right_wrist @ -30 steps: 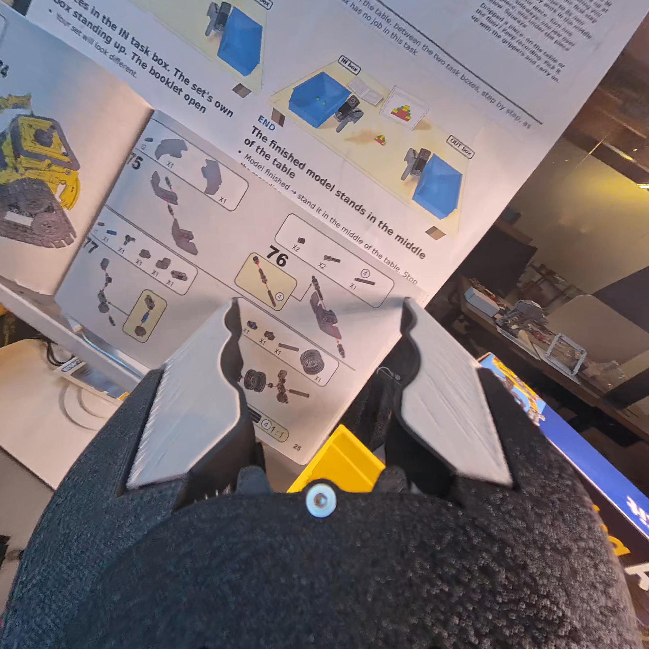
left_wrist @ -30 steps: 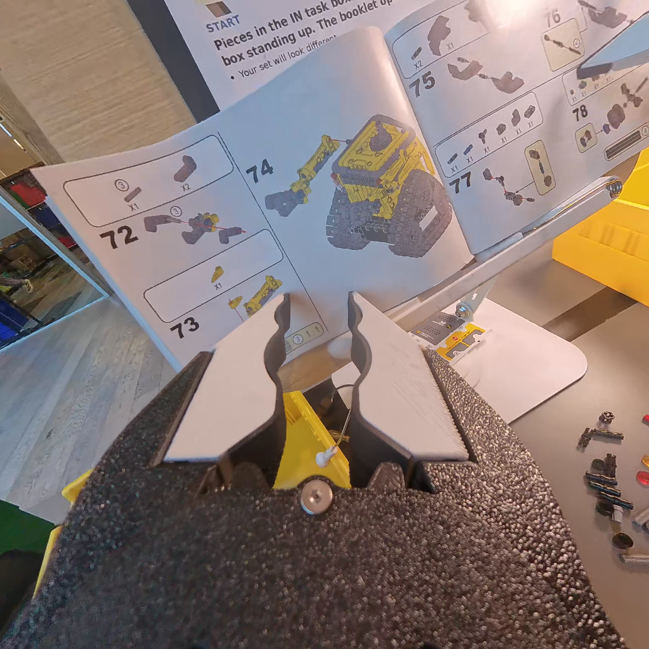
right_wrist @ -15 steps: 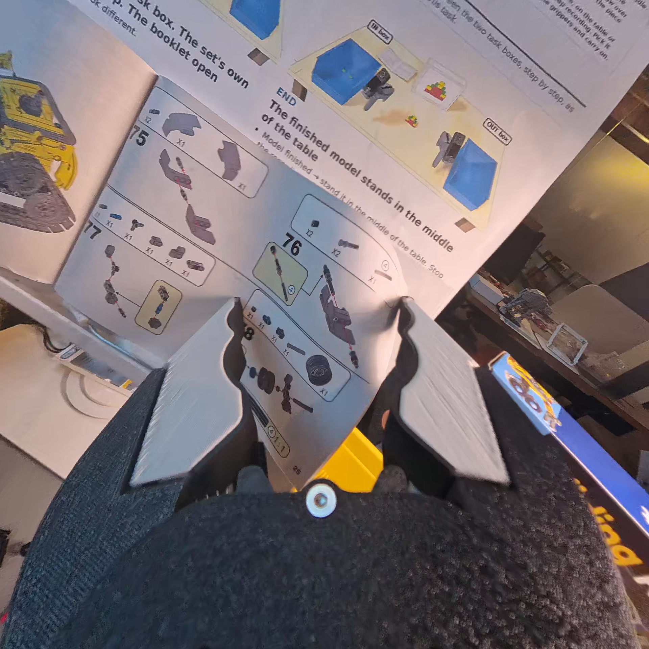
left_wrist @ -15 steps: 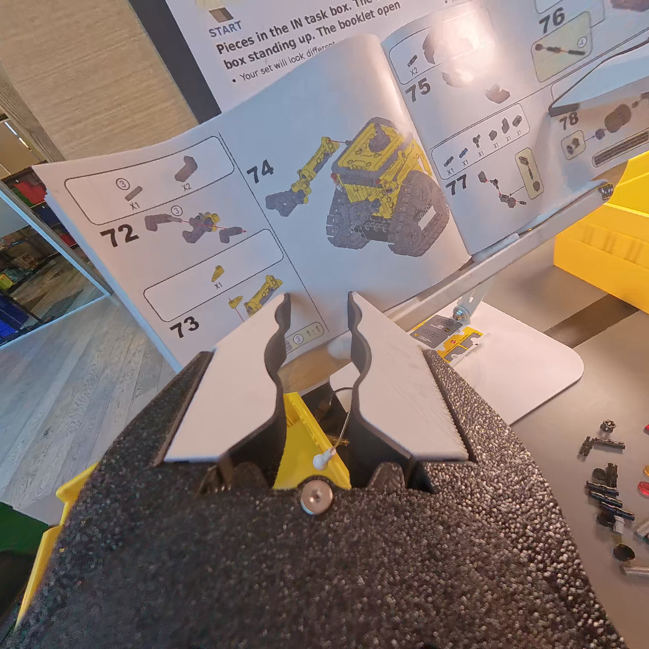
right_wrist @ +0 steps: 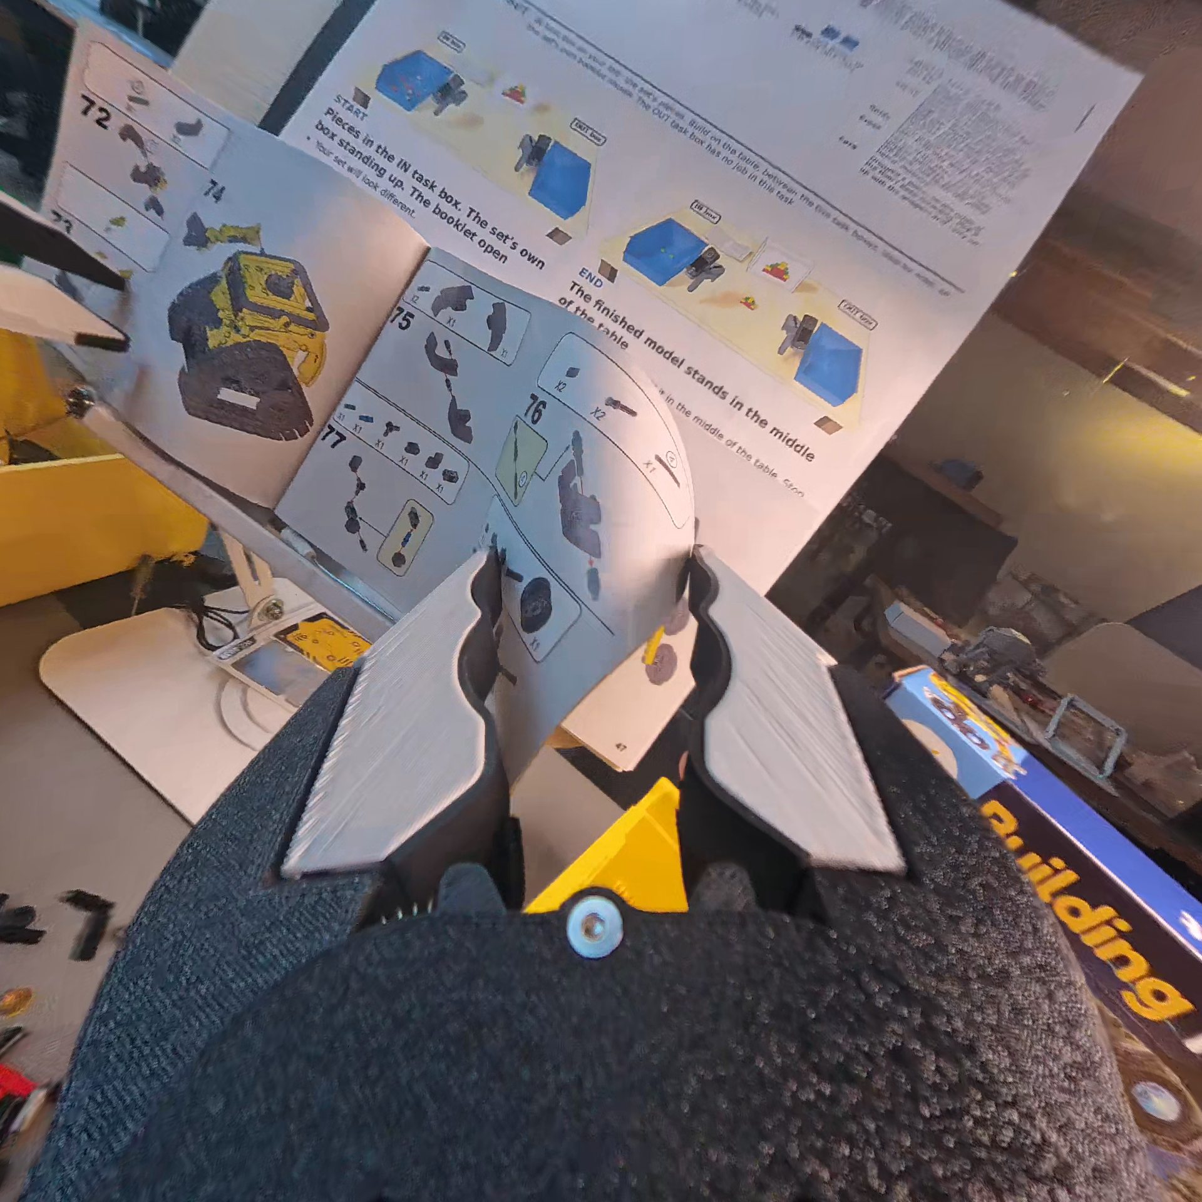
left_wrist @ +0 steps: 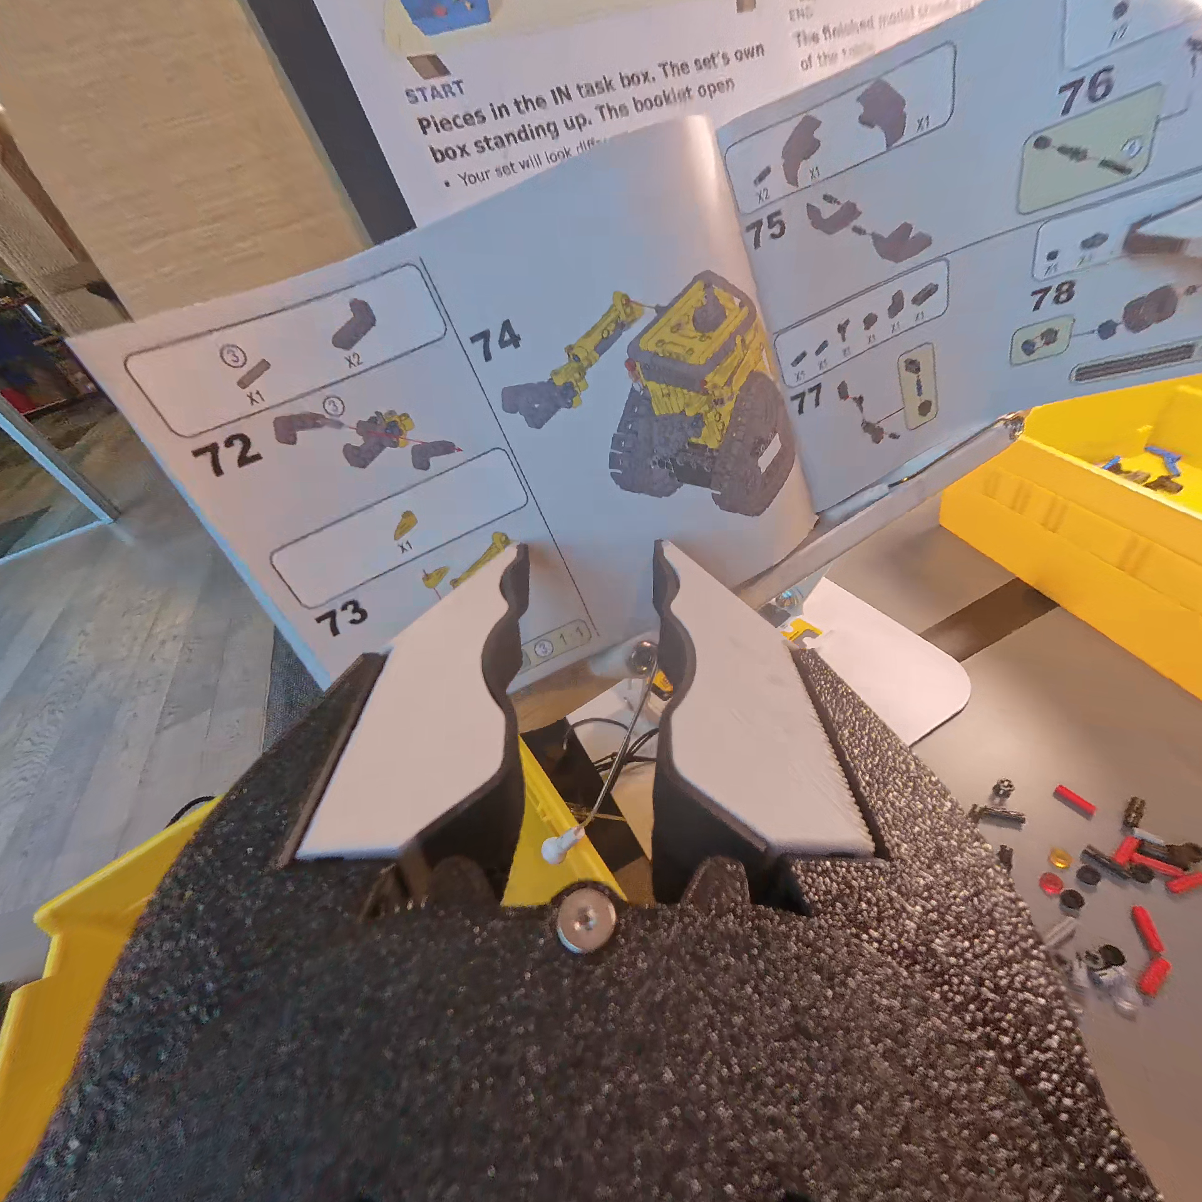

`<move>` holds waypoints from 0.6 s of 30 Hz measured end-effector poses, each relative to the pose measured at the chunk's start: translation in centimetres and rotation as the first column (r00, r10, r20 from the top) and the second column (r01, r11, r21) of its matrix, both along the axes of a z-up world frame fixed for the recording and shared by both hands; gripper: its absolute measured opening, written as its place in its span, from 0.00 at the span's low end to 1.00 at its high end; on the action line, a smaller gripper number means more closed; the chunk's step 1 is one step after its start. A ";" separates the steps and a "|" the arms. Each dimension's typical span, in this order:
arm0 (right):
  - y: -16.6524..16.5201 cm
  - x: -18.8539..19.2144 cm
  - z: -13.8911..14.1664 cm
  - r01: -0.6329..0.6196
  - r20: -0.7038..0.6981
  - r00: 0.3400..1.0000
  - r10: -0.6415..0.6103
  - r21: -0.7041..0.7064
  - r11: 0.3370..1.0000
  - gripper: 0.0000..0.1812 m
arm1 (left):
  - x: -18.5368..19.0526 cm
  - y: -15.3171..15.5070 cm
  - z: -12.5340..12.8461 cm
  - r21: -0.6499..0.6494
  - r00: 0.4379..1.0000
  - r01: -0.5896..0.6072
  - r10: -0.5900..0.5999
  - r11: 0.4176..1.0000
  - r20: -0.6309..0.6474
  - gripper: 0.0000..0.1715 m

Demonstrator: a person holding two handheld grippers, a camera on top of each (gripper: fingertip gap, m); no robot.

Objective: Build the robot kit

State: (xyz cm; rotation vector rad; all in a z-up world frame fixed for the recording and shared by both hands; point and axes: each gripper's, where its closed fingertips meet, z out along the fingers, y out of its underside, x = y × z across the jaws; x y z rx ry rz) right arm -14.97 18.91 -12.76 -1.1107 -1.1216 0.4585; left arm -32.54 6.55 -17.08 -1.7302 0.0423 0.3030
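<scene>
While the instruction booklet [left_wrist: 585, 364] stands open on its metal stand [left_wrist: 878, 657], the right tool [right_wrist: 592, 566] has its jaws apart around the lower outer corner of the right-hand page [right_wrist: 585, 455]. That page is bowed forward into a curl. Its edge lies between the two fingers and seems to touch the left one, but nothing is clamped. The left tool [left_wrist: 588, 553] is also parted and empty, and hovers just in front of the bottom edge of the left-hand page.

The thin paper is the weak point. If the jaws press on the curl rather than on a flat edge, the sheet could crease. A pull away from the spine could tear it or drag the whole booklet off the stand's ledge. The corner could also slip out of such a wide gap and spring back.

A large printed sheet [right_wrist: 748, 162] stands close behind the booklet, so there is little room there. A yellow box [left_wrist: 1073, 540] with a few small pieces inside sits beside the stand, and another yellow box [left_wrist: 39, 975] is under the left tool. Small red and black building parts [left_wrist: 1132, 858] lie scattered on the grey surface [left_wrist: 1073, 715], near enough to be swept by a careless move. A blue set box [right_wrist: 1041, 813] lies to the right.
</scene>
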 end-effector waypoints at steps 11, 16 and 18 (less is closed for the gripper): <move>3.9 1.4 2.0 0.213 -0.003 0.977 -0.215 0.145 0.966 0.13 | 8.3 1.7 5.3 0.076 0.983 0.184 -0.183 0.980 -0.021 0.22; 3.7 0.6 0.8 0.154 0.099 0.979 -0.177 0.206 0.966 0.04 | 8.5 4.1 2.7 -0.054 0.984 0.165 -0.168 0.985 -0.059 0.24; 3.1 -0.1 0.4 0.119 0.121 0.981 -0.148 0.221 0.968 0.20 | 7.4 4.3 1.9 -0.070 0.989 0.131 -0.135 0.989 -0.061 0.24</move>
